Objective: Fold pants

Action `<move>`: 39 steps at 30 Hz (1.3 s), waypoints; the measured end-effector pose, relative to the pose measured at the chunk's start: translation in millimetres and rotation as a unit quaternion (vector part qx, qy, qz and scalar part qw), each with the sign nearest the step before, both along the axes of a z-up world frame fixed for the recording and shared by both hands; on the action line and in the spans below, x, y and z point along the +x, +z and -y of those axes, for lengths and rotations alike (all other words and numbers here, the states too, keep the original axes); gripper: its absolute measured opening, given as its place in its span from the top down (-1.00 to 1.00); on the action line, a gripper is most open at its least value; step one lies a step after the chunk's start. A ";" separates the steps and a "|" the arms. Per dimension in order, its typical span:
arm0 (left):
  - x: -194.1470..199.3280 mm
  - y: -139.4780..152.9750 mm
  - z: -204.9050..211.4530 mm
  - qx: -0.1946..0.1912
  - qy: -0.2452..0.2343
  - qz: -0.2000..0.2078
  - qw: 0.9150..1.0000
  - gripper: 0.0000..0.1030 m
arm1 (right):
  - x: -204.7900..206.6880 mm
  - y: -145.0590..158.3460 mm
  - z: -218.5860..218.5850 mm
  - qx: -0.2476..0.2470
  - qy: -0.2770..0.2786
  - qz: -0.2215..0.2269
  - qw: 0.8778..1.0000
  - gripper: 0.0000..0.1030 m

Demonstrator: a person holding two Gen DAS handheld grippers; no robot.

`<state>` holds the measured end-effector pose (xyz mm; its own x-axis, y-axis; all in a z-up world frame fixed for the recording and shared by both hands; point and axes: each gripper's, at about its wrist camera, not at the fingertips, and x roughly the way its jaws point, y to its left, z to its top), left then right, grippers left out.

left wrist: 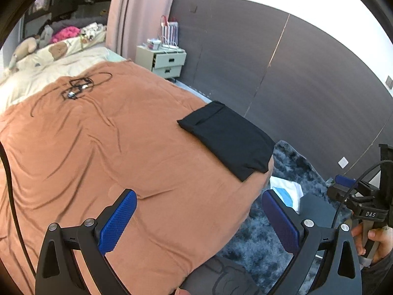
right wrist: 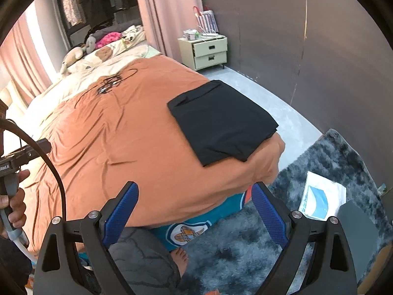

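Black pants point(right wrist: 221, 123) lie folded into a compact flat rectangle on the orange blanket point(right wrist: 137, 137) of the bed, close to the blanket's right-hand corner where it drops toward the floor; no tool touches them. Nearest the lens in the left wrist view, the left tool point(left wrist: 199, 211) hangs above the near edge of the blanket with its 2 blue-padded fingers point(left wrist: 118, 221) spread wide and nothing between them. In the right wrist view the right tool point(right wrist: 196, 209) is likewise spread wide and empty, poised over the blanket's near corner, with a bare foot point(right wrist: 180, 258) and a teal cloth with a round badge point(right wrist: 186, 231) below it. Each tool also shows in the other's camera, gripped by a hand at the frame edge. Beside the bed a shaggy blue-grey rug point(right wrist: 245, 253) covers the floor, and on it rests a white and blue paper packet point(right wrist: 319, 201). Beyond the pants, a tangle of black cable point(right wrist: 109, 83) sits on the blanket. Farther back, cream bedding carries a plush toy point(right wrist: 72, 56) and a bright pink item point(right wrist: 110, 36). A pale 2-drawer nightstand point(right wrist: 208, 54) stands against the dark wall panel, with a striped bag point(right wrist: 208, 21) on top, next to a pink curtain point(right wrist: 167, 12).
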<state>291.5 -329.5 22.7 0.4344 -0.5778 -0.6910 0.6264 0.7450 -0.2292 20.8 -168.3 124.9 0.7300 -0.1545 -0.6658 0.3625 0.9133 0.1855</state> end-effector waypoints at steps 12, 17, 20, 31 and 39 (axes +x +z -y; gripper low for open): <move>-56.0 15.5 -59.4 -0.004 0.036 0.060 0.998 -0.99 | -39.7 -12.2 -41.5 -0.004 0.010 0.033 0.999 -0.81; -77.5 17.0 -80.9 -0.007 0.054 0.085 0.995 -0.99 | -46.8 -11.8 -61.2 -0.020 0.012 0.046 0.999 -0.80; -91.8 17.0 -93.5 -0.011 0.066 0.097 0.993 -0.99 | -54.0 -13.4 -74.2 -0.037 0.010 0.053 0.998 -0.80; -138.7 16.7 -135.0 -0.022 0.112 0.125 0.986 -0.99 | -79.0 -27.2 -127.7 -0.095 0.029 0.082 0.992 -1.00; -179.1 15.7 -160.8 -0.029 0.131 0.140 0.981 -0.99 | -101.7 -44.3 -148.3 -0.088 0.041 0.103 0.990 -1.00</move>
<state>112.4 -168.7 38.4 0.7410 -0.4560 -0.4929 0.4592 0.8797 -0.1234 -81.0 -20.0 80.5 0.8621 -0.1893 -0.4701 0.2571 0.9627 0.0838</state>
